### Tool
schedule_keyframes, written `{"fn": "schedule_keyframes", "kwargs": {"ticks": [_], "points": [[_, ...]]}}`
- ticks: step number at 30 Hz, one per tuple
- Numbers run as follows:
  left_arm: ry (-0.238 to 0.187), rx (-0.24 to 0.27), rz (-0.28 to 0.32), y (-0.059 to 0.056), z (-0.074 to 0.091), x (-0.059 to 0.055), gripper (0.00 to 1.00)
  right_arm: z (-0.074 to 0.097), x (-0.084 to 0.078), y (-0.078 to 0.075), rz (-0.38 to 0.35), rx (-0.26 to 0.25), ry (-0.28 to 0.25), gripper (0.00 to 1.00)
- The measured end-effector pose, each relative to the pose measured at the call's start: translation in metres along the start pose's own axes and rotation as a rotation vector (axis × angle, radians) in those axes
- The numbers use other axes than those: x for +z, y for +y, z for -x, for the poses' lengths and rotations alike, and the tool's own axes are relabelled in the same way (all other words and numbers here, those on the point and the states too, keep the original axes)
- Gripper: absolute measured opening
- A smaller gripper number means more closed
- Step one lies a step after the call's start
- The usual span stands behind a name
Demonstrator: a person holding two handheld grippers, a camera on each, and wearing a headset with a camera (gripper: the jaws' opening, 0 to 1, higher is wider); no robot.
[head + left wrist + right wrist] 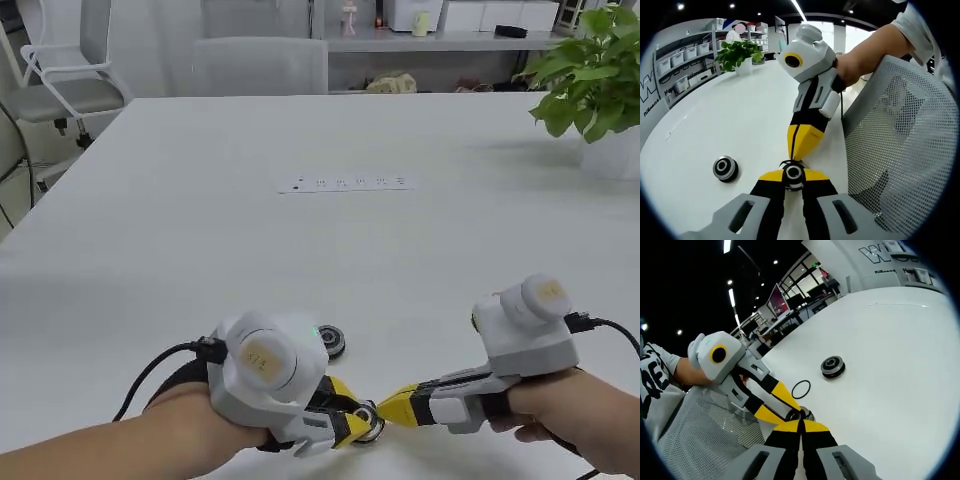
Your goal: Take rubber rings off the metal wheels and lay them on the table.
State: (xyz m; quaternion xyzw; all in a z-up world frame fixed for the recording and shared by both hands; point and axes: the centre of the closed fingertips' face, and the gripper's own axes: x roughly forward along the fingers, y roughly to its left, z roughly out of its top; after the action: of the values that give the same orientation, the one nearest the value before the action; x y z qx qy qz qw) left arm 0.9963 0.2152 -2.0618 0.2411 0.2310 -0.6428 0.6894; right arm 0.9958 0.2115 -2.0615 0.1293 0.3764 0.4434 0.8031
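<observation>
Left gripper pinches a metal wheel at the table's near edge; right gripper, jaws pressed together, meets its rim, where peeling the rubber ring wants a firm hold and a steady outward pull.

right gripper jaws closed, tips at small wheel | left gripper holds it | loose rubber ring, second wheel on table

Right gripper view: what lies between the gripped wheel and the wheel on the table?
A loose black rubber ring, flat on the white table, in the right gripper view.
</observation>
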Motion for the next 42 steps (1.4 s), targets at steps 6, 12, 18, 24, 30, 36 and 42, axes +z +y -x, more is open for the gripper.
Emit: {"fn": "schedule_keyframes", "kwargs": {"ticks": [6,12,18,24,30,36,42], "points": [[0.000,0.000,0.001,0.000,0.000,0.000,0.07,-0.002,0.000,0.002,0.008,0.007,0.006,0.00],[-0.001,0.000,0.000,0.000,0.000,0.000,0.07,-0.003,0.000,0.003,0.006,0.011,0.006,0.00],[-0.002,0.000,0.001,0.000,0.000,0.000,0.07,-0.005,0.001,0.005,0.011,0.020,0.006,0.00],[-0.005,0.001,0.003,0.000,-0.001,0.000,0.07,-0.007,0.002,0.015,0.040,0.056,0.006,0.00],[-0.007,0.003,0.005,0.000,-0.001,0.000,0.07,-0.006,0.002,0.010,0.039,0.041,0.002,0.00],[-0.008,0.005,0.004,0.000,-0.001,0.000,0.07,-0.004,0.004,0.006,0.043,0.024,-0.008,0.00],[-0.013,0.003,0.012,0.001,-0.001,0.001,0.08,-0.003,0.002,0.002,0.039,0.012,-0.009,0.00]]}}
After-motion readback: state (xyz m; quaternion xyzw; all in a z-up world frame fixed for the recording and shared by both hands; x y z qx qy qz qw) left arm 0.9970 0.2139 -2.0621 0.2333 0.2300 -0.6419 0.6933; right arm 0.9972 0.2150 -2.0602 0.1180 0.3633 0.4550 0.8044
